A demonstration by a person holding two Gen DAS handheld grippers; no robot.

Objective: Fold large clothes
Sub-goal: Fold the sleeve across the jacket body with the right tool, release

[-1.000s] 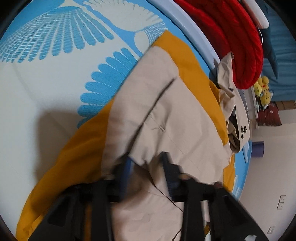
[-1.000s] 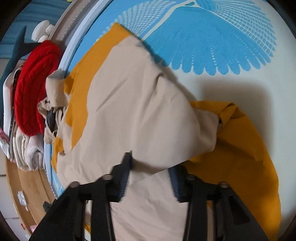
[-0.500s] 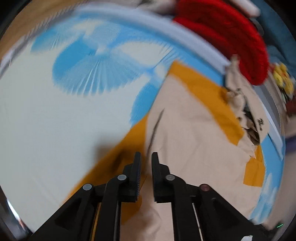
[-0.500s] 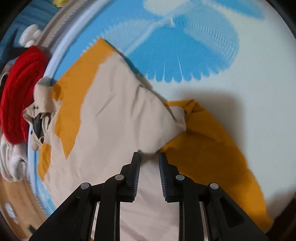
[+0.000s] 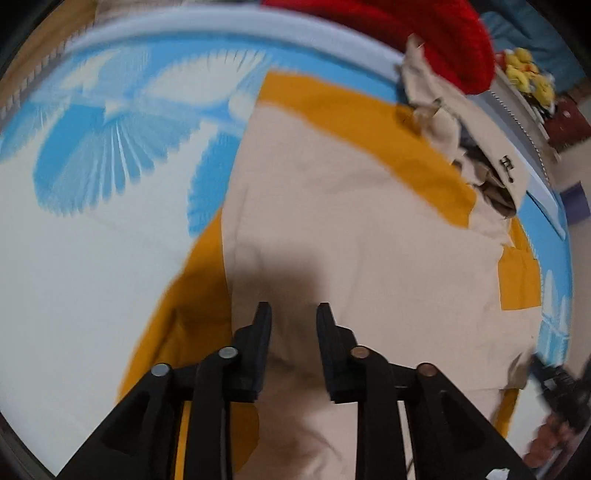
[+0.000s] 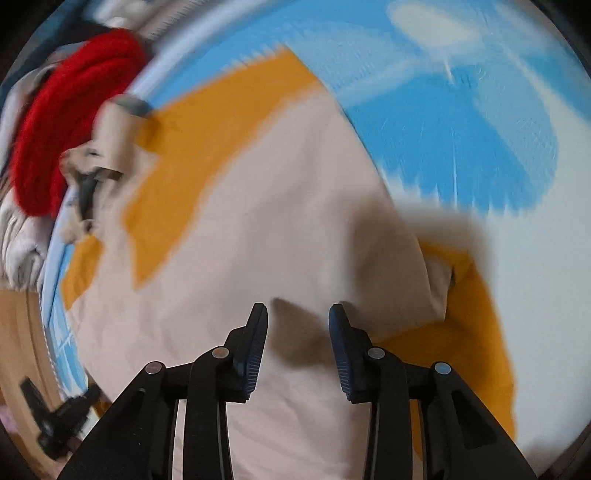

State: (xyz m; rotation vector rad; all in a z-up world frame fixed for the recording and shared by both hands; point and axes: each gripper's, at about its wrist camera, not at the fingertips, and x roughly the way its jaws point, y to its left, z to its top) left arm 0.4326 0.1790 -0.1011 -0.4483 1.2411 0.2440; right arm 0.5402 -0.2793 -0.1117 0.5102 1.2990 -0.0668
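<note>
Both tools are up over the bed, and both pictures are smeared with blur. The large beige and mustard-yellow cloth garment [image 5: 354, 229] lies spread across the white bedsheet printed with big blue feather-fan shapes [image 5: 92, 236], beige panel on top, mustard showing along its far edge and down the left side. In the right wrist view the same garment [image 6: 266, 236] fills the middle, with a mustard part [image 6: 469, 332] poking out from under the beige at the right.

The left gripper [image 5: 293, 314] hangs over the beige panel, its black fingers [image 5: 260, 332] spread apart with bare cloth between them, pinching nothing. A dark shadow sits on the fabric just ahead of it.

The right gripper [image 6: 298, 314] is parted too, wider if anything, blue ribbed pads [image 6: 341, 347] facing each other across empty space, beige fabric below and a shadow between. It grips nothing.

At the far edge of the bed, a crumpled beige cloth collar piece with a small dark mark [image 5: 476, 147] bunches up where the garment meets the pale blue bed rim [image 5: 229, 26]. Beyond that rim sits a chunky red knitted item [image 5: 424, 33], and further right some small yellow plush toys [image 5: 528, 70]. In the left wrist view, low at the right edge, the other black tool and the hand holding it [image 5: 554, 413] just show, too blurred to read.
</note>
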